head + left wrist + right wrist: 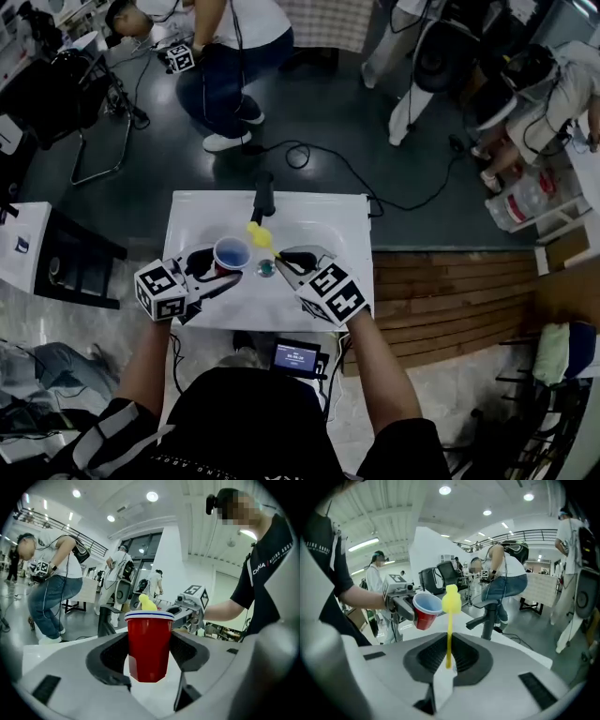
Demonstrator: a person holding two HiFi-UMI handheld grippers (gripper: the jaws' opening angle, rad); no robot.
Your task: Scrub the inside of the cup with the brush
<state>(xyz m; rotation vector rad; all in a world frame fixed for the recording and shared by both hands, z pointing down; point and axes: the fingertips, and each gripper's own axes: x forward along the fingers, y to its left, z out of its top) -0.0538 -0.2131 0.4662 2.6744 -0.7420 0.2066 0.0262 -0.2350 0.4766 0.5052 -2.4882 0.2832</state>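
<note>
My left gripper [223, 269] is shut on a red cup [232, 253] with a pale blue inside, held above the white table [328, 220]. In the left gripper view the cup [149, 645] fills the gap between both pads of the left gripper [150, 656]. My right gripper [287, 260] is shut on the thin yellow stem of a brush. The brush's yellow head [258, 234] is just outside the cup's rim on its far right side. In the right gripper view the right gripper [449, 660] holds the stem upright, with the head [451, 601] beside the tilted cup [425, 611].
A black handle-like object [263, 195] lies at the table's far edge. A small greenish round thing [266, 269] sits between the grippers. A small screen [296, 357] hangs at the near edge. People stand beyond the table, and a black cable [394, 202] runs over the floor.
</note>
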